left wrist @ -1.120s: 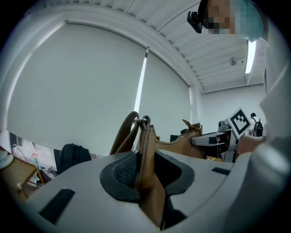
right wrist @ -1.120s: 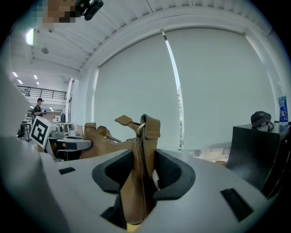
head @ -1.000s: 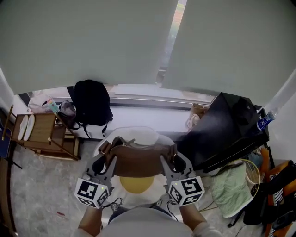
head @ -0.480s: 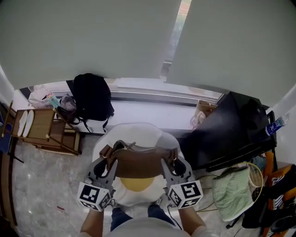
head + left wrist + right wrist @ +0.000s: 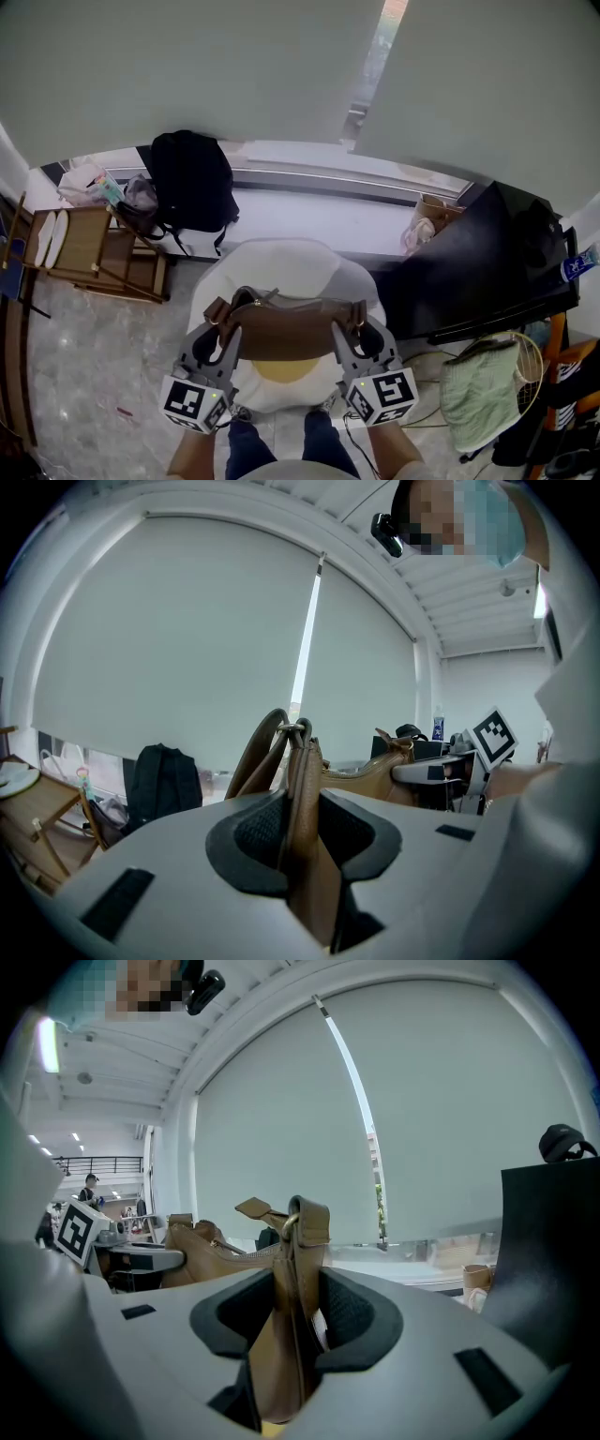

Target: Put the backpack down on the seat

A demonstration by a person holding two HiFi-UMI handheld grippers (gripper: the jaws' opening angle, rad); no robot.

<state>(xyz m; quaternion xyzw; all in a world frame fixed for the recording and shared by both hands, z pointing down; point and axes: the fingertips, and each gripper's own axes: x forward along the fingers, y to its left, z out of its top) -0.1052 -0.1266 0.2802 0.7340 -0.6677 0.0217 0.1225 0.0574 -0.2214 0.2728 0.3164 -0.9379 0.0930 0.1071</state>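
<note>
A brown leather bag (image 5: 286,330) hangs level between my two grippers, over a round white seat (image 5: 281,267) with a yellow middle (image 5: 278,371). My left gripper (image 5: 223,325) is shut on the bag's left end, where the strap ring (image 5: 292,729) stands up between the pads (image 5: 262,832). My right gripper (image 5: 349,325) is shut on the right end, with the leather strap tab (image 5: 302,1232) pinched between its jaws. In the left gripper view the bag (image 5: 375,775) runs across to the other gripper. Whether the bag's underside touches the seat is hidden.
A black backpack (image 5: 192,183) leans on the window ledge (image 5: 309,211) behind the seat. A wooden rack (image 5: 89,262) stands at the left, a large black panel (image 5: 478,272) at the right. A green cloth (image 5: 469,394) and a paper bag (image 5: 427,220) lie nearby.
Both grippers keep their hold on the bag. The bag sits slightly lower in the head view, and more of the white seat shows beyond it. The person's legs have come into view.
</note>
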